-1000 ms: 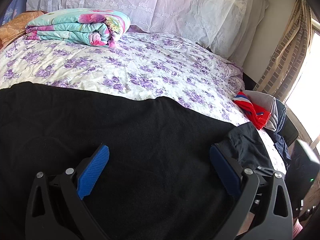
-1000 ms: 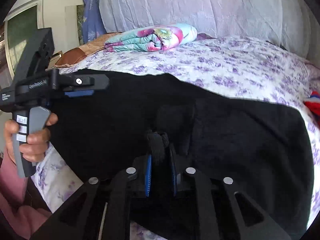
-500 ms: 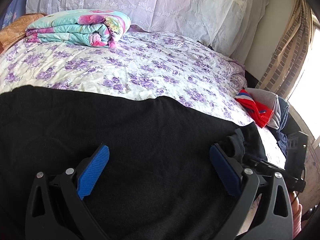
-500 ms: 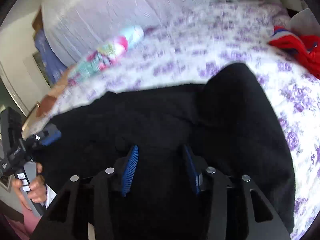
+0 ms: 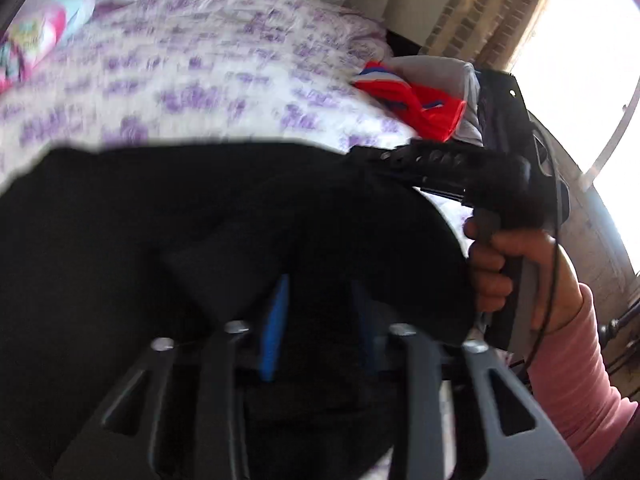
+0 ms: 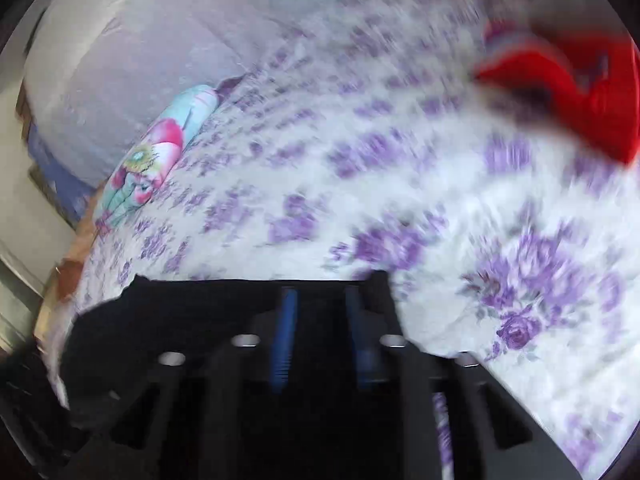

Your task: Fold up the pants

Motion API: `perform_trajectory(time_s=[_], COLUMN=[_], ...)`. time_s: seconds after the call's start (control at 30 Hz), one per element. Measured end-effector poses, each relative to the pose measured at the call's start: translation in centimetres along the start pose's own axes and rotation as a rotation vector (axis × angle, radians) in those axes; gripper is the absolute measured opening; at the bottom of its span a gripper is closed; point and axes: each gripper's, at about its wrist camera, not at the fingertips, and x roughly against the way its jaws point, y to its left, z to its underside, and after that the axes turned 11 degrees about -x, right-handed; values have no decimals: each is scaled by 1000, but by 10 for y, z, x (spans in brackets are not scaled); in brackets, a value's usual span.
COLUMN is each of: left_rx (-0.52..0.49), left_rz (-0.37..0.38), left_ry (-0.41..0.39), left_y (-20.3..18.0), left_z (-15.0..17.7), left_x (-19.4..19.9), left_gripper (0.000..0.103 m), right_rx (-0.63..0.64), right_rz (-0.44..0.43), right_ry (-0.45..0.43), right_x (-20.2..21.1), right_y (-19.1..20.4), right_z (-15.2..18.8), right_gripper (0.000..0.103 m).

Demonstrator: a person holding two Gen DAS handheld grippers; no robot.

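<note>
The black pants (image 5: 120, 220) lie across the near part of the bed, bunched into folds. In the left wrist view my left gripper (image 5: 320, 284) has its jaws closing, and the blue pads press on a fold of the black cloth. My right gripper (image 5: 372, 156) comes in from the right over the pants' edge, held by a hand (image 5: 504, 264) in a pink sleeve. In the blurred right wrist view my right gripper (image 6: 320, 292) is closing too, with the pants' edge (image 6: 180, 312) pinched between its pads.
A white bedsheet with purple flowers (image 5: 180, 80) stretches beyond the pants. A folded colourful blanket (image 6: 156, 160) lies at the far left near the pillows. A red garment on a clothes pile (image 5: 416, 108) sits at the bed's right edge, with a curtain (image 5: 480, 12) and a bright window behind.
The left jaws went from wide apart to pinched on the black cloth. The right jaws narrowed on the pants. Both grippers swept sideways and rolled, and the right one now sits close by the left.
</note>
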Motion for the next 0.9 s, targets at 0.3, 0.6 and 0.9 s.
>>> perform_trajectory(time_s=[0.3,0.6,0.9], left_rx=[74,78,23], left_rz=[83,90,-50], left_ry=[-18,-24,-23], left_y=[15,18,19], left_z=[14,5,4], left_x=[12,4,47], left_gripper=[14,14,31], right_rx=[3,37,112], right_rz=[-235,-7,148], right_ry=[-100,-182,-193], right_x=[98,132,130], right_y=[-6,-40,-33], right_z=[56,125,152], right_gripper=[25,34,46])
